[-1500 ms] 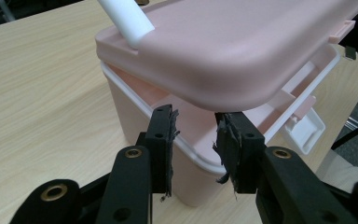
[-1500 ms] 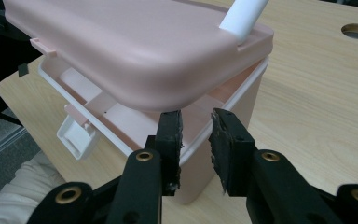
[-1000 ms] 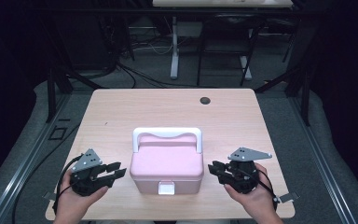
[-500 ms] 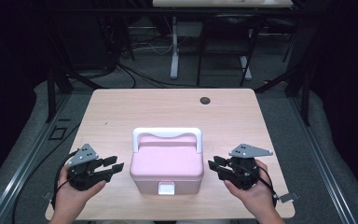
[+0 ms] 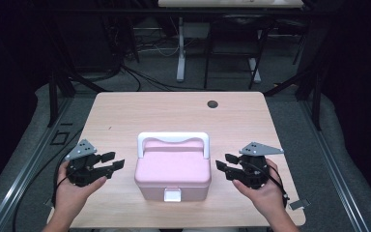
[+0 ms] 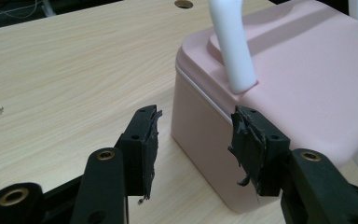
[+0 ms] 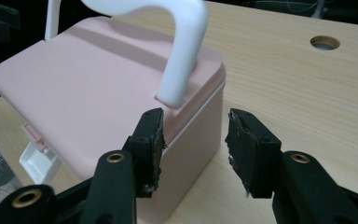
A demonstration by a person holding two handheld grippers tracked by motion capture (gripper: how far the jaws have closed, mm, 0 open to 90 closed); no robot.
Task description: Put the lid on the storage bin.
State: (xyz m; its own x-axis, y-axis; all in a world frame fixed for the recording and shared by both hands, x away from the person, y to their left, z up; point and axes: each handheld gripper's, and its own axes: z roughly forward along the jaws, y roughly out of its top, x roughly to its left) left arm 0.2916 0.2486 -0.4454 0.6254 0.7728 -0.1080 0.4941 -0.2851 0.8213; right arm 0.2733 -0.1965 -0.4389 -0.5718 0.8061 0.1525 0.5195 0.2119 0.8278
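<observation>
Two spread claws flank the pink box mid-counter: left claw and right claw just beside its ends. In the left gripper view, one pad nears the box corner — a nudge could shove it. In the right gripper view, the white handle stands up — a snag risk.

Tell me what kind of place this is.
Probably a lab or recording workspace, not a home: a bare wooden table with a cable hole, loose cables on the grey floor behind, metal frame rails alongside, and only a pink box set out.
</observation>
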